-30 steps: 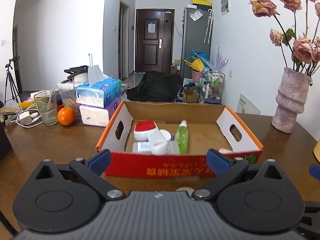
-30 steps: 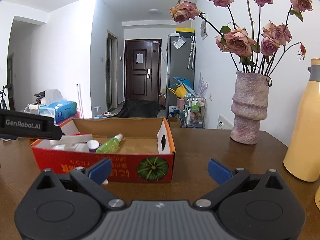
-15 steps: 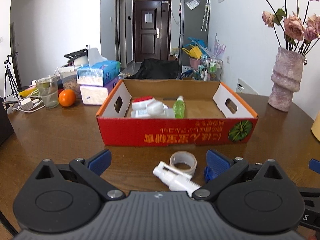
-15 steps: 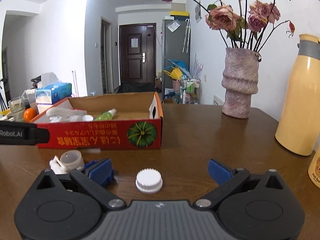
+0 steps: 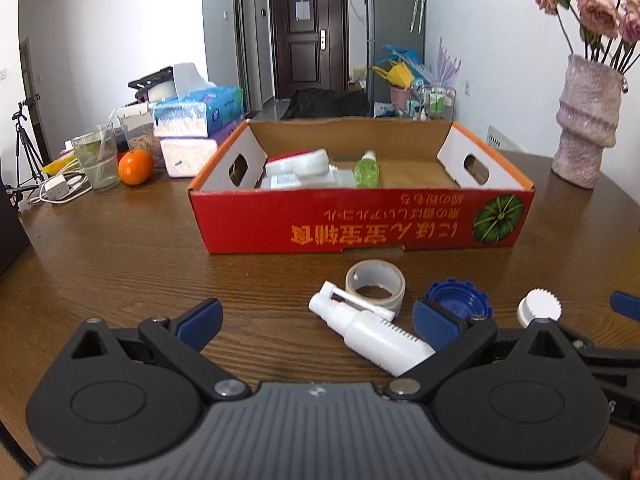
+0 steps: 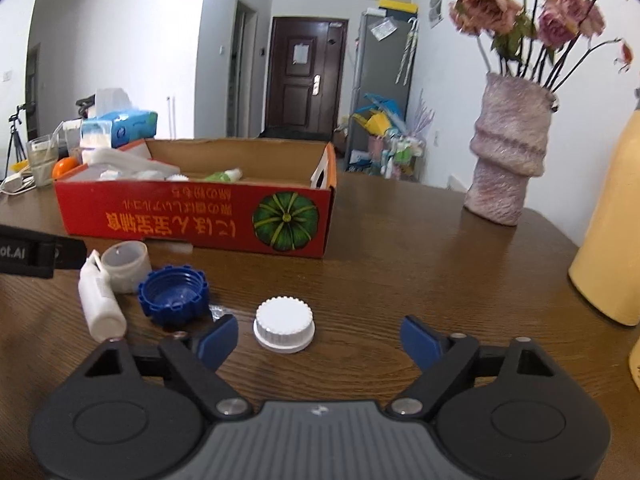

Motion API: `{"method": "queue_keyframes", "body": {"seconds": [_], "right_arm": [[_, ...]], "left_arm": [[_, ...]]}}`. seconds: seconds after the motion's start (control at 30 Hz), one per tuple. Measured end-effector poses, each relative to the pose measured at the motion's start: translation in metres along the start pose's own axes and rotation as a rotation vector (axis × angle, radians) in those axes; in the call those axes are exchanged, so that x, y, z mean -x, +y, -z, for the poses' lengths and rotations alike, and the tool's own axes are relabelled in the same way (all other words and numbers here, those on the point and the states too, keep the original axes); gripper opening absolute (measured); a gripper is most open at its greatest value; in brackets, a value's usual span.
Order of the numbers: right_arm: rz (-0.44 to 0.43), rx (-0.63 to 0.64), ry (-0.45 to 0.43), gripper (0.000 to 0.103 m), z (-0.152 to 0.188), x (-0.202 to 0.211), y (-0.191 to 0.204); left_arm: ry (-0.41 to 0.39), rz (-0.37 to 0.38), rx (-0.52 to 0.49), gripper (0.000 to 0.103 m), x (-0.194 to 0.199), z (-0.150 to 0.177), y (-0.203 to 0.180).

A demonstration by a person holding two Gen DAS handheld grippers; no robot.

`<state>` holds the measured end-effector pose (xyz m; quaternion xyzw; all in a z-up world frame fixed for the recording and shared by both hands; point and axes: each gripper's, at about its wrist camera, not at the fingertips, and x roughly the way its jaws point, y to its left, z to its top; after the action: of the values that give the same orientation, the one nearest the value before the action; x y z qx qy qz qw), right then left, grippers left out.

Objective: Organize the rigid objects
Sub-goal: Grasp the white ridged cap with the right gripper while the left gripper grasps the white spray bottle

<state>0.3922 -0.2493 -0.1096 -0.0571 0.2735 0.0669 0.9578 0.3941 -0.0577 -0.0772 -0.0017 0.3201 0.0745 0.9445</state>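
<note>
A red cardboard box [image 5: 360,224] stands on the wooden table and holds white containers and a green bottle [image 5: 366,168]. In front of it lie a white spray bottle [image 5: 372,330], a tape roll [image 5: 375,282], a blue cap [image 5: 460,304] and a white cap [image 5: 539,307]. My left gripper [image 5: 316,326] is open and empty, low over the table, with the spray bottle between its fingers. My right gripper [image 6: 318,340] is open and empty, with the white cap [image 6: 284,324] between its fingers. The blue cap [image 6: 173,294], spray bottle [image 6: 98,300] and tape roll [image 6: 125,266] lie to its left.
A pink vase [image 6: 508,172] with dried roses and a yellow flask [image 6: 612,240] stand at the right. Tissue packs [image 5: 196,132], an orange [image 5: 135,167], a glass [image 5: 96,160] and a charger with cables [image 5: 56,188] sit at the left.
Both grippers have drawn back from the box and dropped lower toward the table. The loose items in front of the box now lie between the fingers. Both stay open.
</note>
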Motion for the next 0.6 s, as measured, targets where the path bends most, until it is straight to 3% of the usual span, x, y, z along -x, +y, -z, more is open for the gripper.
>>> {"method": "queue_keyframes", "body": {"seconds": [0.17,0.37,0.6], "right_arm": [[-0.047,0.026,0.016,0.080,-0.002,-0.014,0.001],[-0.146,-0.016,0.082,0.038,-0.007,-0.034,-0.005],[-0.131,-0.018,0.066,0.038,-0.006,-0.030,-0.005]], "left_arm": [[0.052,-0.025,0.010,0.103,-0.015,0.002,-0.007],[0.079,-0.029,0.017,0.103,-0.025,0.003,-0.013],[0.097,-0.027,0.003,0.103,-0.033,0.006,-0.017]]}}
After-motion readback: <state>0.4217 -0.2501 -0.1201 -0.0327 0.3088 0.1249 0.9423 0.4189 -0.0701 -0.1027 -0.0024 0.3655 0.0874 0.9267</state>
